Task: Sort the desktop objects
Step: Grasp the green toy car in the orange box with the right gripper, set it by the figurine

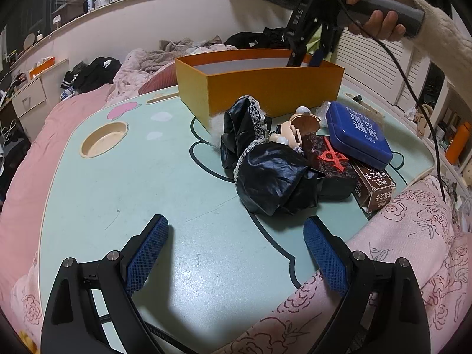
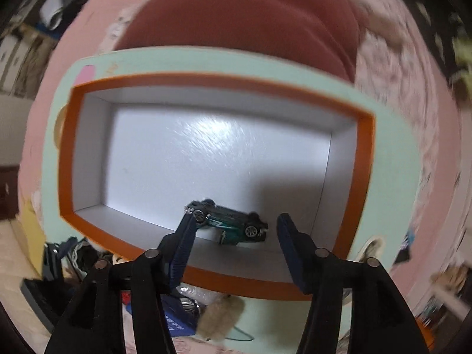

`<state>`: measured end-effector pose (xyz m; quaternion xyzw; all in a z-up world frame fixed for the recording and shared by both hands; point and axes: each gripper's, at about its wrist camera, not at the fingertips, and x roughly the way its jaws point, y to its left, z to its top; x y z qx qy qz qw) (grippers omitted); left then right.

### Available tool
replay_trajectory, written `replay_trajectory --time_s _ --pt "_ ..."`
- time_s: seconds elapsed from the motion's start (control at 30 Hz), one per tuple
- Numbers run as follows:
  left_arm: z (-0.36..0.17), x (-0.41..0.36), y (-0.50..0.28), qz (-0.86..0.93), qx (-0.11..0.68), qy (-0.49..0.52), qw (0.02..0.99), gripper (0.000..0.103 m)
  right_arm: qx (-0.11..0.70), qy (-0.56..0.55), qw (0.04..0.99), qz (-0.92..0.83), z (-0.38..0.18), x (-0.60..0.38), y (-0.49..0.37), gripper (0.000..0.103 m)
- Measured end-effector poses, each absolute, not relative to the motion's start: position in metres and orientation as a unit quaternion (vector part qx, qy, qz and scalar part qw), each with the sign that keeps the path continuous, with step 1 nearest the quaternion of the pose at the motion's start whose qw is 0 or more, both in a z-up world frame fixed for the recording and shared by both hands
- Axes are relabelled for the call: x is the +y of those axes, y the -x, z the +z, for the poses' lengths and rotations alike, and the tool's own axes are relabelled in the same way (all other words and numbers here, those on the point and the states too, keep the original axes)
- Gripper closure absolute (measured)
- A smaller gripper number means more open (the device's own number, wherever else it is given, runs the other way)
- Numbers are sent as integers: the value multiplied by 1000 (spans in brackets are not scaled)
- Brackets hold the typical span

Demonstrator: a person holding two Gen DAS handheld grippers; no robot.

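At the lower centre of the right wrist view, the right gripper (image 2: 234, 224) hangs with its fingers spread apart inside the orange cardboard box with a white interior (image 2: 365, 159). A small teal toy car (image 2: 228, 221) lies upturned on the box floor between them, released. In the left wrist view, the left gripper (image 1: 236, 250) hovers at the bottom, its blue pads wide apart over the mint-green lap table (image 1: 118, 183). A black lace-trimmed doll dress (image 1: 262, 162) and a blue rectangular tin (image 1: 357, 135) lie at centre right.

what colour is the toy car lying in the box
Dark teal green, lying flipped in the orange box: the toy car shows best in the right wrist view.
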<state>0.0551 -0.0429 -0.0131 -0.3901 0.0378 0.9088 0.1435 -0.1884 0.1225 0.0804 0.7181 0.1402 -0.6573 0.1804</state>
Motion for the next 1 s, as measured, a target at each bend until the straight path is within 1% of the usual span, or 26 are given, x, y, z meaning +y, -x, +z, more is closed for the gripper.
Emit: replay_trajectory --time_s 0.03,0.1,0.17,0.3,0.33,0.37,0.4,0.53,0.63,0.8,0.87,0.93,1.0 --pt "-13 -43 -55 909 38 390 143 10 130 -724 176 -654 74 118 194 34" --pt "-13 -44 -55 909 37 389 144 10 118 -732 166 -650 63 115 192 27" --pt "-12 -43 -56 910 38 388 144 10 124 -731 159 -652 58 107 188 14" --pt "-12 -43 -57 910 37 387 144 10 211 -722 129 -647 41 89 171 14" --pt "-12 -43 -57 910 36 387 144 10 210 -723 137 -643 41 87 167 22" --pt "-12 -43 -57 910 36 387 144 10 198 -732 145 -636 42 87 166 27" --pt "-12 -43 -57 910 35 387 144 10 186 -741 149 -628 42 88 165 27" --pt "-13 -43 -58 911 35 386 144 10 184 -738 146 -633 44 89 158 27" --pt "-12 -43 -58 911 34 386 145 10 156 -729 154 -648 52 92 156 27" --pt "-12 -43 -58 911 35 385 144 10 112 -682 189 -698 100 103 143 27" --pt "-12 -43 -58 911 34 385 144 10 103 -655 212 -718 126 105 122 27" --pt "-12 -43 -57 911 35 385 144 10 94 -639 238 -725 138 96 128 27" --pt "-12 -42 -58 911 36 385 143 10 79 -635 270 -719 148 91 103 27"
